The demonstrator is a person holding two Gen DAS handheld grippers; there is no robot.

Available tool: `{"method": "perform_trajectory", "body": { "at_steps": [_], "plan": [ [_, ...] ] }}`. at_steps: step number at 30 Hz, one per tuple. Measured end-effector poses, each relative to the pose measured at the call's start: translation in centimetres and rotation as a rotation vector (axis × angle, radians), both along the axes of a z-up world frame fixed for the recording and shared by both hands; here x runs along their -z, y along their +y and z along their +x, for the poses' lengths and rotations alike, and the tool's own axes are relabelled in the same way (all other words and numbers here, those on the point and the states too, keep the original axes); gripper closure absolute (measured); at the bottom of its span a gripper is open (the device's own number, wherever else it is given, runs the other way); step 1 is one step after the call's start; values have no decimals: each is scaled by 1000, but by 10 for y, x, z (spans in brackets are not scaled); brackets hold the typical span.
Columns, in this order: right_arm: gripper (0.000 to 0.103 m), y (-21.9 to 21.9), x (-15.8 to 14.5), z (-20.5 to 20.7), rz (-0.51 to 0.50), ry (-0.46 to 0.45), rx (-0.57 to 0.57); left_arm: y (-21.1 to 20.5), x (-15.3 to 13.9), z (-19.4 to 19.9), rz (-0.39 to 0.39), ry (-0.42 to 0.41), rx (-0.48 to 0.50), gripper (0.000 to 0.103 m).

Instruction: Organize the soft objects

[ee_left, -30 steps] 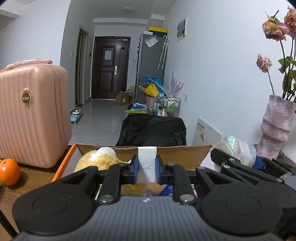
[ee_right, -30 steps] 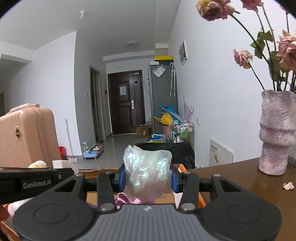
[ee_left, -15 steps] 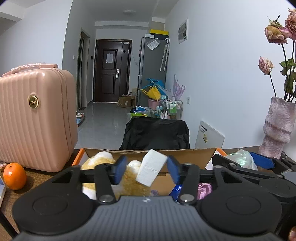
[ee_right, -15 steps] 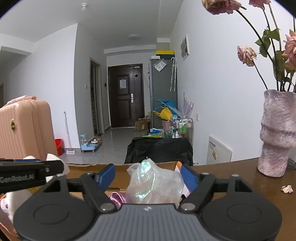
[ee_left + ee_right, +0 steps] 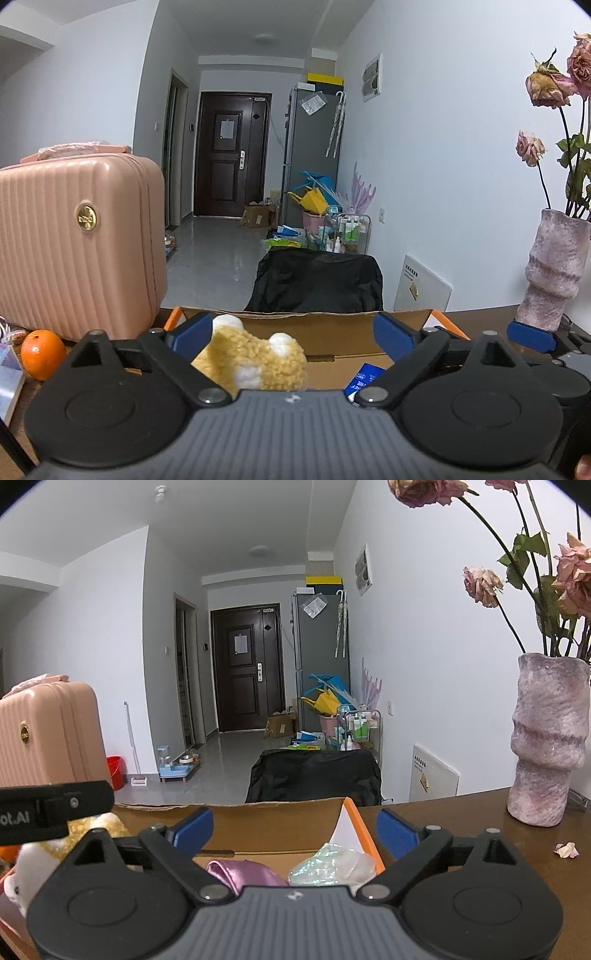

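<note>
Left gripper (image 5: 291, 338) fingers just spread wide, nothing pinched. Right gripper (image 5: 294, 825) same, empty. Crinkly iridescent bag (image 5: 332, 864) lying in cardboard box (image 5: 280, 823), right near corner. Looks light, slippery, crushable: pinch gathered top. Yellow plush (image 5: 251, 363) at left: soft, grab body.

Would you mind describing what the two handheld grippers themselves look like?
Both match: the left gripper and right gripper have a ribbed dark-grey body, black linkage arms on round discs with silver pivot pins, and blue finger pads. The left one's side carries partly visible white lettering.
</note>
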State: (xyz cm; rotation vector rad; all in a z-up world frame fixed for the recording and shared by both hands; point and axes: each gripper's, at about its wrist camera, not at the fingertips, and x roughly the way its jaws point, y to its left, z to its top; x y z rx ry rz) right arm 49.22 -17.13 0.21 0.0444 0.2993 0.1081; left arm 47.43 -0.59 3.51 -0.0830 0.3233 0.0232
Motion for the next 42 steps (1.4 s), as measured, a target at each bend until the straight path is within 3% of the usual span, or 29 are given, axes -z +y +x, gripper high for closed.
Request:
{"method": "perform_trajectory", "body": {
  "at_steps": [6,21,32,42],
  "plan": [
    [0,-6,-3,-12,2,-10,-7,8,-5,-19,-2,-24,-23,0],
    [0,-22,-18,-82,8,-67,-18,23,-18,-96,42,-83,-87,0],
    [0,-31,-41,-161,15,-104,-41,33,-33,-171,58,-101,-89,0],
    [0,-39,-57,-259,13,-139,-64,27,-35,-271,113,-120,-44,0]
  ]
}}
